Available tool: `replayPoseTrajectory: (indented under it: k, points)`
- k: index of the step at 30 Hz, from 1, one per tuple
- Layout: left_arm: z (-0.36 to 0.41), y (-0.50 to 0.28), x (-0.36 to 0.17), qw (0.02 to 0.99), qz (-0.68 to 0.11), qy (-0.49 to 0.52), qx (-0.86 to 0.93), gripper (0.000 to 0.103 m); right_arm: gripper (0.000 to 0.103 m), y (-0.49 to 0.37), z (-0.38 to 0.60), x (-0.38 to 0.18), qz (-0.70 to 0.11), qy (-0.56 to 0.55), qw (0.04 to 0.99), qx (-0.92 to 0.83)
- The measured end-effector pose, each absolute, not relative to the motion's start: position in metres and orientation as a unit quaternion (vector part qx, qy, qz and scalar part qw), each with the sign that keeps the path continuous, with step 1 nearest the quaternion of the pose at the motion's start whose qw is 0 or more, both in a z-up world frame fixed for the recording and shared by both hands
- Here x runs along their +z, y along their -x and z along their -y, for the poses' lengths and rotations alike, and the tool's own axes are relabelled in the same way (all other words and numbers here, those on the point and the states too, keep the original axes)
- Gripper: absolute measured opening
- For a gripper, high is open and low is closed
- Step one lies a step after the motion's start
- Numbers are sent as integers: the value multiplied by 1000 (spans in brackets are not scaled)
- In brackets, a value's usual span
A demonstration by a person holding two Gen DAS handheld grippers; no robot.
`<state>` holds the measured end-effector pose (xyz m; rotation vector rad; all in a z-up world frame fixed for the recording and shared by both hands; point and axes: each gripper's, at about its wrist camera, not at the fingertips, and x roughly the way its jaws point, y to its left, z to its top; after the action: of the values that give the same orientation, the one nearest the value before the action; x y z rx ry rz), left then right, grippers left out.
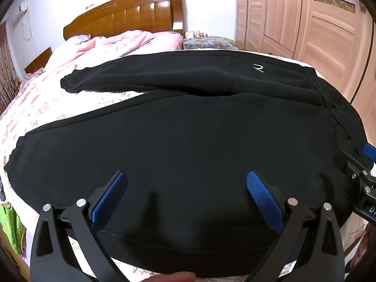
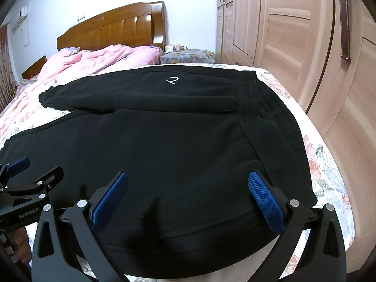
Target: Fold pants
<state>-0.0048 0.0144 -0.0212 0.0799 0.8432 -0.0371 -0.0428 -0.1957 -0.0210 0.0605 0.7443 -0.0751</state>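
Black pants (image 1: pixel 188 136) lie spread flat on the bed, waistband to the right, both legs stretching left. The far leg carries a small white logo (image 1: pixel 259 68). My left gripper (image 1: pixel 186 183) hovers open over the near leg, blue pads wide apart, nothing between them. In the right wrist view the same pants (image 2: pixel 164 145) fill the middle, logo (image 2: pixel 172 80) on the far leg, ribbed waistband (image 2: pixel 265 117) at the right. My right gripper (image 2: pixel 188 183) is open above the near hip area, close to the near edge of the cloth.
A floral bedsheet (image 2: pixel 329 164) covers the bed; a pink quilt (image 1: pixel 112 44) is bunched toward the wooden headboard (image 1: pixel 131 14). A wardrobe (image 2: pixel 293 35) stands close along the right side. A cluttered nightstand (image 2: pixel 188 55) sits by the headboard. The other gripper shows at each view's edge.
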Motion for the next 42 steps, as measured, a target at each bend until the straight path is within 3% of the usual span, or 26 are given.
replayPoseTrajectory:
  k: [17,24,32,38,42]
  points:
    - [-15,0,-11,910,-411,-51,-28,102,99,42,200,-17,-358,-25,933,-35]
    - [-13,-28,24,909,-396,-129,-21,102,99,18,213,17,-321,-2,947,-15]
    - [-40,-119,56,874,-466,-64,-119,102,99,-86,250,55,-327,-10,944,41]
    - [-53,-199,65,906,-403,-9,-131,101,99,-210,251,34,-406,44,902,140]
    - [-52,-258,54,876,-441,-3,-198,101,99,-268,261,12,-436,47,881,180]
